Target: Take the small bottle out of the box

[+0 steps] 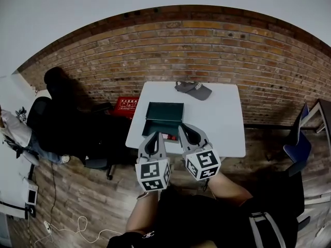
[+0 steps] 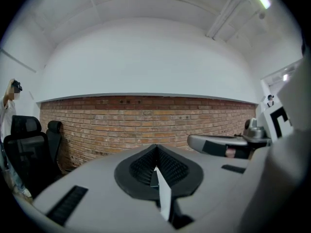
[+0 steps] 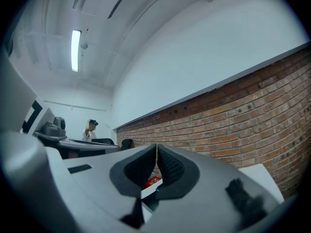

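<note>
A dark green box (image 1: pixel 164 113) lies on the white table (image 1: pixel 222 123), left of the middle, and its inside looks dark. A small reddish thing (image 1: pixel 168 137) shows at its near edge between my two grippers; I cannot tell whether it is the small bottle. My left gripper (image 1: pixel 153 140) hovers over the box's near left corner with its jaws shut on nothing. My right gripper (image 1: pixel 184 130) is just right of the box, jaws also shut and empty. Both gripper views look level at the brick wall past closed jaws: the left gripper (image 2: pixel 155 152), the right gripper (image 3: pixel 156 152).
A grey cap (image 1: pixel 194 89) lies at the table's far edge. A red crate (image 1: pixel 125 106) stands on the floor left of the table, next to a black office chair (image 1: pixel 67 123). A blue chair (image 1: pixel 297 146) is at the right. The brick wall (image 1: pixel 207 50) runs behind.
</note>
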Available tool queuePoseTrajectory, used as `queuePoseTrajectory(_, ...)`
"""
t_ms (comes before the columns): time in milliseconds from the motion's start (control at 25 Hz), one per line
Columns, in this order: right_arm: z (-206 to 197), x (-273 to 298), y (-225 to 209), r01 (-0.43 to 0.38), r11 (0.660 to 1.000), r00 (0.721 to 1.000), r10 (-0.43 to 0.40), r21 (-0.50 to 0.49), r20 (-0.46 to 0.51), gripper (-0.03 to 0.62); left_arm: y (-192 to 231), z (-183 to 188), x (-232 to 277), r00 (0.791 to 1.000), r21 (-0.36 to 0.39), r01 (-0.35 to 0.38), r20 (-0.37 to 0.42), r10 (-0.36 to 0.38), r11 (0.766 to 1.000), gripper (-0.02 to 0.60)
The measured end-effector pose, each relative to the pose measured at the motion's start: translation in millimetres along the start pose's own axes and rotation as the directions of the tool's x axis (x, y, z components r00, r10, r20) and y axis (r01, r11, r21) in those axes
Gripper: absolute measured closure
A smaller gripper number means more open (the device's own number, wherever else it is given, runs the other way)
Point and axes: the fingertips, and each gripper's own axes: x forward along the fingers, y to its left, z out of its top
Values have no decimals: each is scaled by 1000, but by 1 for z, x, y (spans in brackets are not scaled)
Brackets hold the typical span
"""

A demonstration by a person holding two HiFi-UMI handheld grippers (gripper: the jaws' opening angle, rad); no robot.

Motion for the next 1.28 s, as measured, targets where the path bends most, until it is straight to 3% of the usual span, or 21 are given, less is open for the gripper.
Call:
queuePoseTrajectory(440, -8, 104, -34, 90, 995, 996, -90, -37, -10, 563, 57, 4, 106, 993, -5, 118, 12, -118, 993, 568)
queuePoseTrajectory(840, -10, 189, -60, 186, 981, 982, -188, -45, -29, 563, 103, 14, 190, 970, -28, 243, -9, -244, 969, 568)
queuePoseTrajectory(1000, -15, 205, -73, 242, 970, 969, -243, -18, -40, 563, 112, 3, 214, 938, -72, 339, -50, -343, 938, 568)
queuePoseTrajectory(1160, -25, 219, -82, 298, 954, 953, -299, -21, -50, 563, 115, -14, 230, 899, 30, 430, -104, -426, 902, 568)
queuePoseTrajectory(1280, -35, 220, -89, 348, 938, 936, -348, -12, -58, 563, 113, -33, 239, 849, 95, 521, -160, -504, 848, 568)
